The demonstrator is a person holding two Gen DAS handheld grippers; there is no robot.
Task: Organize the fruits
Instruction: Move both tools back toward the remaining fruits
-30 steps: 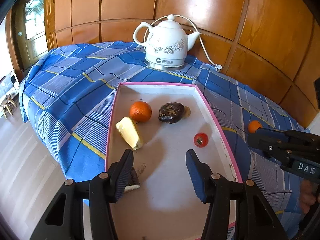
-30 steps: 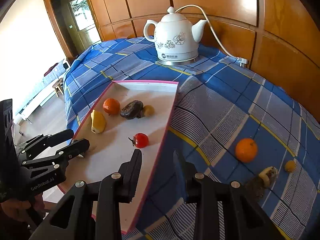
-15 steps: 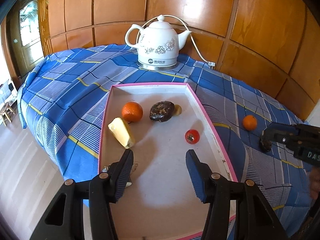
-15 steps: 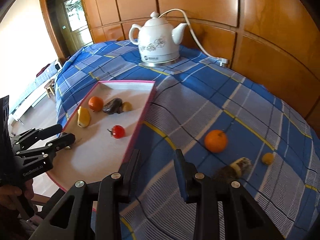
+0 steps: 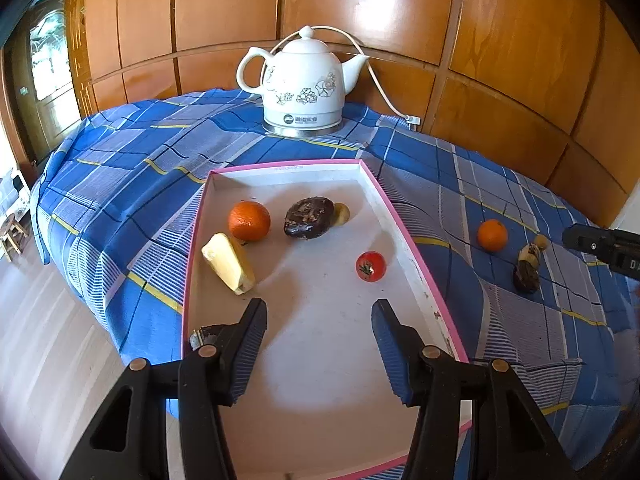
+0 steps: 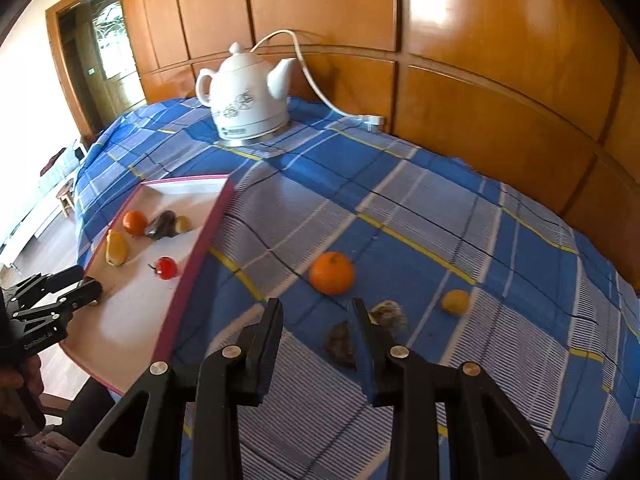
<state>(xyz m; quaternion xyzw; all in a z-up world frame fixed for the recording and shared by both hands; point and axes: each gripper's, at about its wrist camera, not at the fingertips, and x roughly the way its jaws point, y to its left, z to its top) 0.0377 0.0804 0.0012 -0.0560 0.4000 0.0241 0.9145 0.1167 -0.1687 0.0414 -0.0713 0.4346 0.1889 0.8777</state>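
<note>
A pink-rimmed white tray (image 5: 408, 236) (image 6: 192, 260) holds an orange (image 5: 249, 220), a dark fruit (image 5: 309, 217), a yellow wedge (image 5: 228, 263), a small red tomato (image 5: 371, 266) (image 6: 166, 267) and a dark scrap (image 5: 202, 336). My left gripper (image 5: 319, 320) is open and empty over the tray's near half. On the cloth to the right lie an orange (image 6: 331, 273) (image 5: 492, 235), a dark piece (image 6: 340, 345), a fuzzy brown fruit (image 6: 387, 314) and a small yellow fruit (image 6: 455, 302). My right gripper (image 6: 316, 312) is open and empty just short of the dark piece and the orange.
A white electric kettle (image 5: 302, 84) (image 6: 246, 98) with its cord stands at the back of the blue checked tablecloth (image 6: 460, 208). Wooden panelling runs behind the table. The floor drops away on the left, past the table edge.
My right gripper has swung right, away from the tray toward the loose fruit on the cloth. My left gripper has drawn back a little and stays open over the tray.
</note>
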